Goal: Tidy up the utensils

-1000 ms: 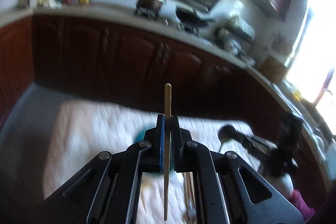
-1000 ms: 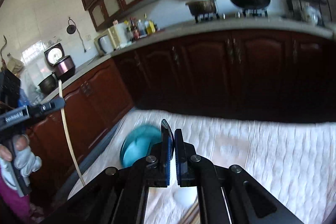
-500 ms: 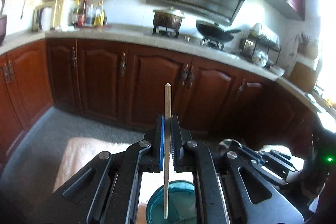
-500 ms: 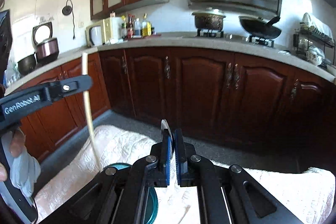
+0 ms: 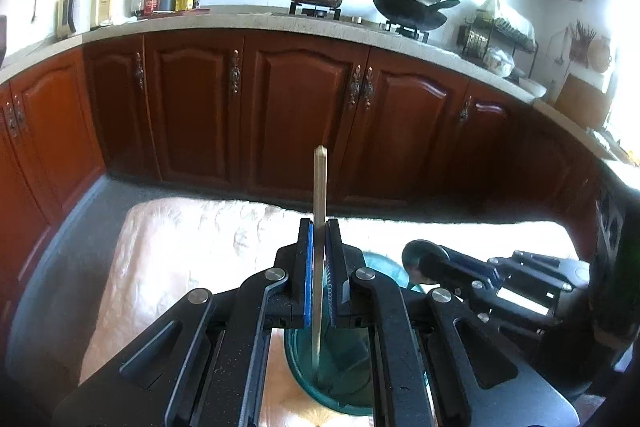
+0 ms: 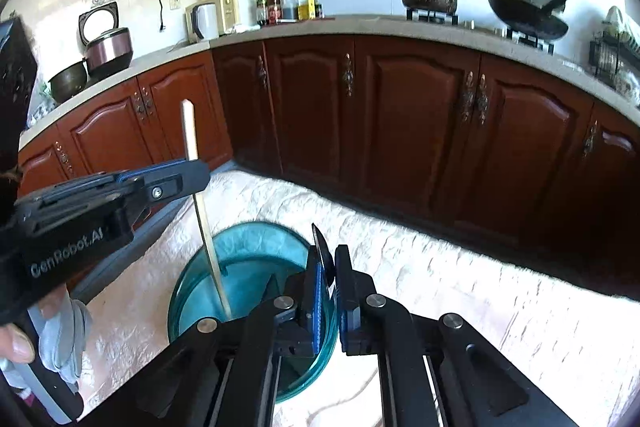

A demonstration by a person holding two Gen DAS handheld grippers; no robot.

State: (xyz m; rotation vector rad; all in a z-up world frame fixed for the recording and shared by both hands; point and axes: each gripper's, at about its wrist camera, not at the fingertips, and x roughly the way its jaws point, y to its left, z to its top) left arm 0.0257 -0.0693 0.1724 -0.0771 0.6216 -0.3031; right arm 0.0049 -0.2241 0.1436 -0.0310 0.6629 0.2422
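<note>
**Teal, Black and Red-Brown**

The cup [image 6: 248, 267] is glowing a see-through teal. The chopstick [image 5: 320, 183] is showing pale tan. The left gripper [image 5: 319, 267] is looking matte black with bright blue pads, and the right gripper [image 6: 329, 283] is wearing the same black and blue. The cloth [image 6: 460, 279] is shining cream-white with a raised, quilted pattern. The cabinets [image 5: 304, 115] are gleaming dark red-brown, and the floor [image 5: 64, 267] is lying speckled grey.

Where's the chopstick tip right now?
In the right wrist view, the chopstick clamped in the left gripper hangs left of centre, its lower tip inside the teal glass container.
</note>
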